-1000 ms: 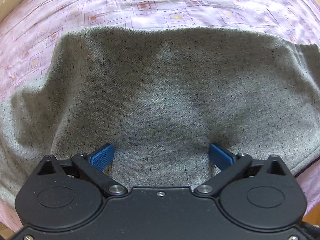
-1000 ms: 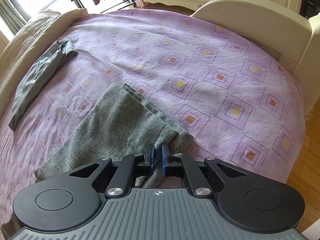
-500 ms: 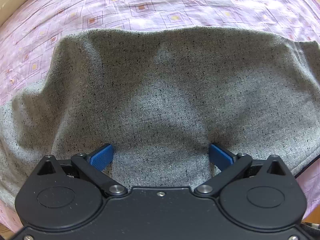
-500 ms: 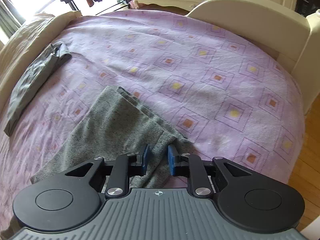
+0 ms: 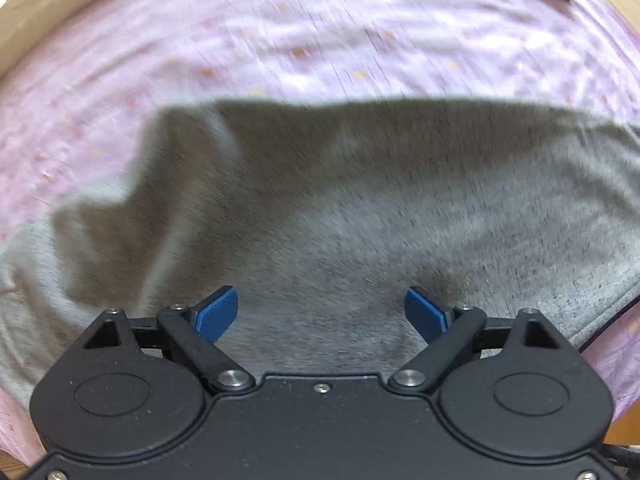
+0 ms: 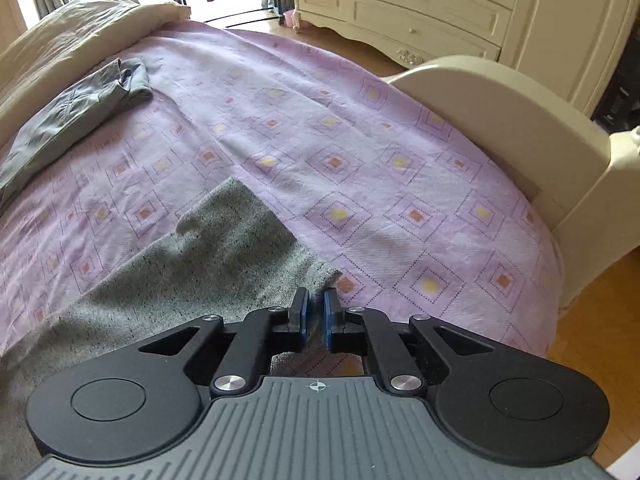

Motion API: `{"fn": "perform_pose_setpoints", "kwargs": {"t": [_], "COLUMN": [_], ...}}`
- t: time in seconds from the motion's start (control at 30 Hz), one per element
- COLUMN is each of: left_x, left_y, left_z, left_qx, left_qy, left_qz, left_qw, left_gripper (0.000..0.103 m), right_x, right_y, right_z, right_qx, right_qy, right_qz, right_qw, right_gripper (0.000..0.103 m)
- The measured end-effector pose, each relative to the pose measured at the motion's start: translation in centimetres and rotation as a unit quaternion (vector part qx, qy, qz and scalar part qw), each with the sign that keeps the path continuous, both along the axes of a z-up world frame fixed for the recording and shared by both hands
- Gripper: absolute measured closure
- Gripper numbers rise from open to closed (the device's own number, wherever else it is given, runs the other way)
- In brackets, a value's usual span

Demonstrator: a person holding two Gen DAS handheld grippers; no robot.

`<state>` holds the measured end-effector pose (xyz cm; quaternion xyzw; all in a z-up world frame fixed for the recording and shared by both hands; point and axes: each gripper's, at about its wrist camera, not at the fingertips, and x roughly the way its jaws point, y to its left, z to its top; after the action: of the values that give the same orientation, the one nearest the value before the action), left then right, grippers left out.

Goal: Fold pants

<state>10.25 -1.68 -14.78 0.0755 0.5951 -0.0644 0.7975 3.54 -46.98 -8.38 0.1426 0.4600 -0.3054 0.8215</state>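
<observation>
Grey speckled pants (image 5: pixel 360 200) lie spread on the purple patterned bedsheet (image 5: pixel 280 40). My left gripper (image 5: pixel 320 308) hovers over them and points steeply down. Its blue pads stand wide apart and the jaws are closing. Cloth lies below the gap, and neither pad presses on it. The picture is blurred. In the right wrist view the pants' leg end (image 6: pixel 224 256) lies flat, its corner just ahead of my right gripper (image 6: pixel 316 308). Those jaws stand a thin slit apart and are opening. I see no cloth pinched between them.
A dark grey garment (image 6: pixel 72 120) lies at the bed's far left beside a beige duvet (image 6: pixel 60 40). A cream footboard (image 6: pixel 500 112) bounds the bed on the right. Beyond it stand a cream dresser (image 6: pixel 440 8) and a wooden floor (image 6: pixel 592 320).
The left gripper has lifted away from the pants, which look smaller, and its pads stand slightly closer. The right jaws parted, then came nearly together again, and that view has tipped up.
</observation>
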Motion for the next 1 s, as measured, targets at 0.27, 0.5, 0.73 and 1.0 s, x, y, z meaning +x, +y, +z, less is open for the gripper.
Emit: {"fn": "perform_pose_setpoints", "kwargs": {"t": [0.27, 0.5, 0.73, 1.0], "left_x": [2.6, 5.3, 3.4, 2.9], "left_y": [5.9, 13.0, 15.3, 15.7], "left_z": [3.7, 2.0, -3.8, -3.9], "left_qx": [-0.013, 0.007, 0.03, 0.005], "left_qy": [-0.05, -0.038, 0.041, 0.031], "left_qz": [0.04, 0.088, 0.038, 0.013], "left_qw": [0.9979, 0.9954, 0.998, 0.9994], "left_gripper": [0.012, 0.012, 0.006, 0.004], "right_x": [2.0, 6.4, 13.2, 19.5], "right_y": [8.7, 20.9, 32.9, 42.5], "right_z": [3.5, 4.5, 2.7, -1.1], "right_qx": [-0.033, 0.018, 0.099, 0.156], "right_qy": [-0.041, -0.097, -0.068, -0.003], "right_qz": [0.143, 0.326, 0.482, 0.551], "right_qw": [0.988, 0.94, 0.868, 0.82], "right_gripper": [0.095, 0.095, 0.08, 0.08]}}
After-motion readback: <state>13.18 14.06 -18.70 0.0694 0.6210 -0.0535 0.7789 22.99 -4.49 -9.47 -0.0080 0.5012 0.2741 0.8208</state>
